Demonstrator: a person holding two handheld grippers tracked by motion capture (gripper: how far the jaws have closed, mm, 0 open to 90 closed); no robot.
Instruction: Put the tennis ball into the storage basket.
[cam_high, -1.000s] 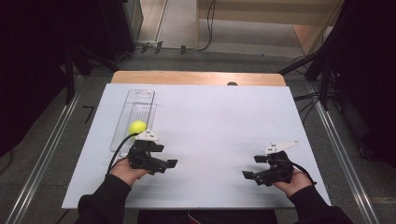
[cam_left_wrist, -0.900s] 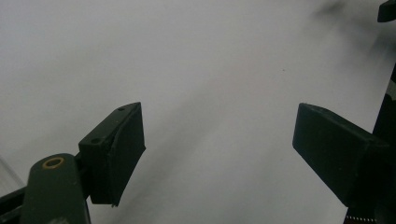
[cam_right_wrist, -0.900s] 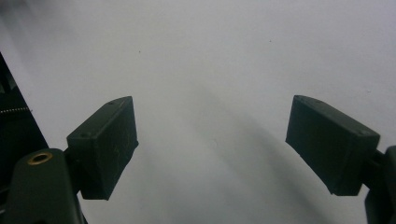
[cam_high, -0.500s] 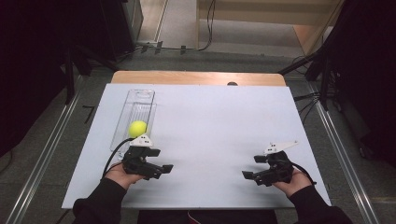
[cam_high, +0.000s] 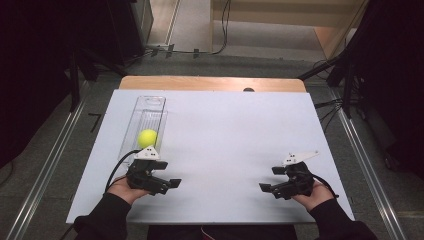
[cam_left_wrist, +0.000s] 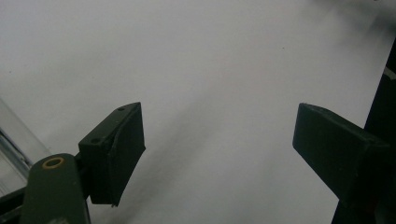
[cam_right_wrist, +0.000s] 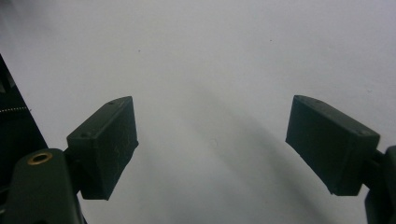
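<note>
High view: yellow ball (cam_high: 147, 137) sits inside a clear plastic tray (cam_high: 150, 107) lying lengthwise on the left part of the white worktop (cam_high: 235, 135); ball is toward the tray's near end, nothing gripping it. Left gripper (cam_high: 172, 184) is held low over the worktop just in front of the tray's near end, close to the ball but apart from it, fingers pointing to the picture's right. Its fingers (cam_left_wrist: 114, 154) are released w/ a wide gap, bare white surface between them; a bit of clear tray edge shows at the left gripper view's left border. Right gripper (cam_high: 265, 188) is well apart, near the front right of the worktop, pointing to the picture's left toward the other one. Its fingers (cam_right_wrist: 105, 144) are also released, spread wide, bare worktop between. Both hands come in from the bottom edge in dark sleeves; cable loops off the left gripper.
</note>
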